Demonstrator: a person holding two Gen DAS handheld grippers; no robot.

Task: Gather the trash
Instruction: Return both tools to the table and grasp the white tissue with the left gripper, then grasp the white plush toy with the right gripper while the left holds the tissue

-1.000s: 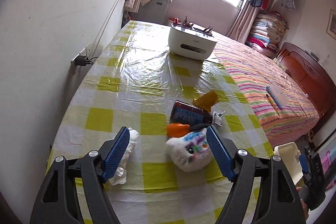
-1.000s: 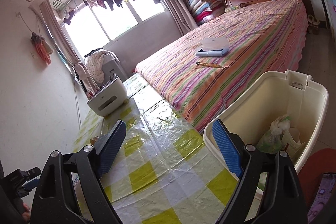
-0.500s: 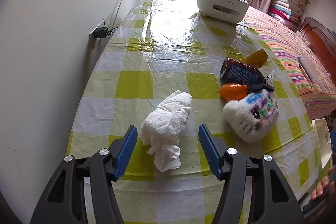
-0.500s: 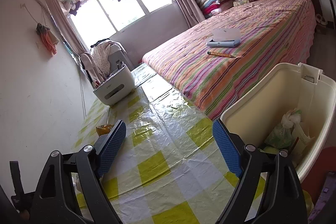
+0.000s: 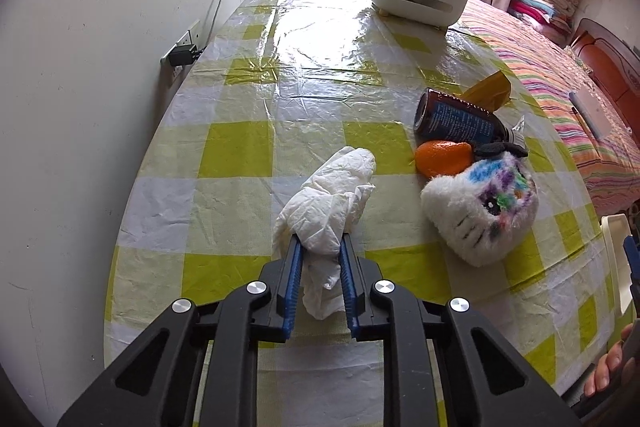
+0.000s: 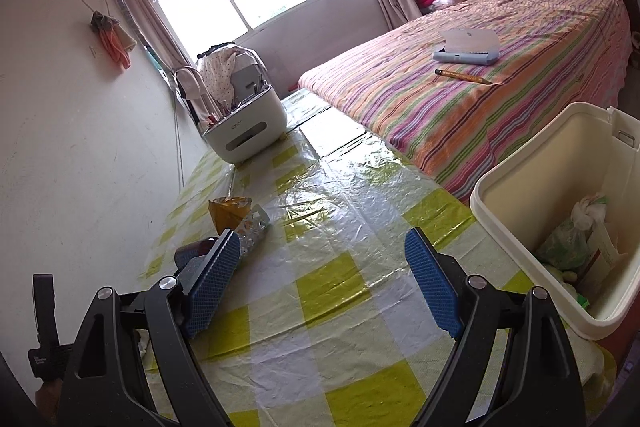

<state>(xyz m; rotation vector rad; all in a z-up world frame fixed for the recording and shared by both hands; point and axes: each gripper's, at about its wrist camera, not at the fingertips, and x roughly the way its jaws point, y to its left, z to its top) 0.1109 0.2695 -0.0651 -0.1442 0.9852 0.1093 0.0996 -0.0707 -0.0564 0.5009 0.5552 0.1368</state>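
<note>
Your left gripper (image 5: 320, 247) has just been closing and now pinches the near end of the crumpled tissue (image 5: 334, 199), which lies on the checked tablecloth (image 5: 240, 155) left of the plush toy (image 5: 480, 215); check that both pads bite paper, not plastic sheet, then lift straight up before swinging toward the cream bin (image 6: 560, 187) at the table's right edge; that hand tilts steeply down; your right gripper (image 6: 320, 267) hangs spread wide and empty, angled gently downward.
</note>
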